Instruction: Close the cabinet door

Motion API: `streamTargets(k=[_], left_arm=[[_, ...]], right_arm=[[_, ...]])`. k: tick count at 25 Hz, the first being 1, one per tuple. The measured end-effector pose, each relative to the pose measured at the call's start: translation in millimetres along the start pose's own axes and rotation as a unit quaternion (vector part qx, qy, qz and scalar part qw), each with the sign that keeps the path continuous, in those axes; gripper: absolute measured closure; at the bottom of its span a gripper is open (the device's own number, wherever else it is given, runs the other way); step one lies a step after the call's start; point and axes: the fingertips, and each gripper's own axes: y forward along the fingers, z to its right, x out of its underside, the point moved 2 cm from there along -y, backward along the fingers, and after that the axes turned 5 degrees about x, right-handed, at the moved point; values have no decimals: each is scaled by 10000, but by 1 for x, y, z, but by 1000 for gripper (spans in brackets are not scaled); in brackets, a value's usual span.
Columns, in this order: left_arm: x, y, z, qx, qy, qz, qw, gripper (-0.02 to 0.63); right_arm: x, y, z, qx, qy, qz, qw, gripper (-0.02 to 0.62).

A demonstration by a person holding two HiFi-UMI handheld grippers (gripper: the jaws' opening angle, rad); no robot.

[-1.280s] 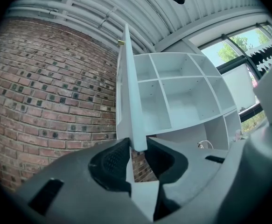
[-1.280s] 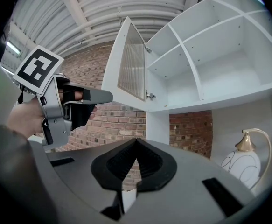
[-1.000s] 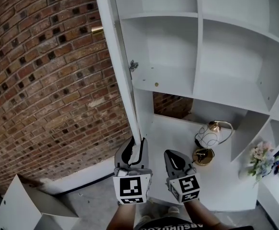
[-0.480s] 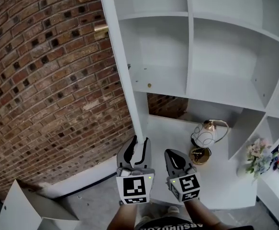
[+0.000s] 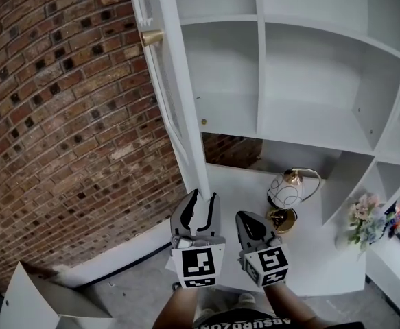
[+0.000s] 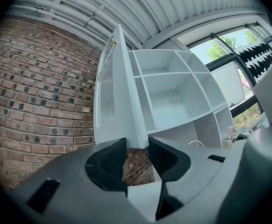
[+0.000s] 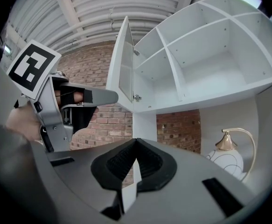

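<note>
The white cabinet (image 5: 302, 81) stands with its compartments bare and its door (image 5: 175, 101) swung out toward me, a brass knob (image 5: 151, 38) near its top. My left gripper (image 5: 201, 204) sits at the door's bottom corner. Its jaws have just been opening, and in the left gripper view the door (image 6: 119, 101) ends just above the gap of the left gripper (image 6: 136, 150), with the pads apart and brick visible between them. My right gripper (image 5: 249, 226) is beside it, shut with nothing in it; its pads (image 7: 147, 164) meet in the right gripper view.
A brick wall (image 5: 62, 115) runs along the left behind the door. On the white counter (image 5: 309, 259) stand a white and gold lamp (image 5: 285, 189) and flowers (image 5: 361, 218). A white box (image 5: 28, 300) lies on the floor at lower left.
The door, edge-on a second ago, now shows its paned face and brass knob. The left gripper's jaws stand wider apart at the door's bottom corner. The right gripper stays shut.
</note>
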Motion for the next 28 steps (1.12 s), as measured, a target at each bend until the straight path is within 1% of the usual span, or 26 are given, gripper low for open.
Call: streamTargets(k=[4, 8, 12, 16, 20, 28], left_arm=[[-1, 8, 8, 151, 74, -24, 9999, 460], [-1, 16, 16, 282, 146, -34, 9995, 463], [-1, 27, 23, 275, 216, -35, 9994, 460], [-1, 37, 29, 278, 249, -42, 9993, 457], [-1, 43, 33, 270, 267, -27, 9993, 456], [-1, 53, 39, 276, 312, -64, 9991, 454]], right_arm=[[4, -4, 7, 51, 21, -113, 9999, 597], [2, -8, 17, 174, 62, -93, 9998, 597], [-1, -13, 28, 346, 90, 48, 9993, 597], [3, -18, 38, 458, 108, -18, 9989, 597], [3, -22, 47, 569, 123, 21, 9983, 597], [4, -24, 54, 584, 154, -28, 9982, 597]])
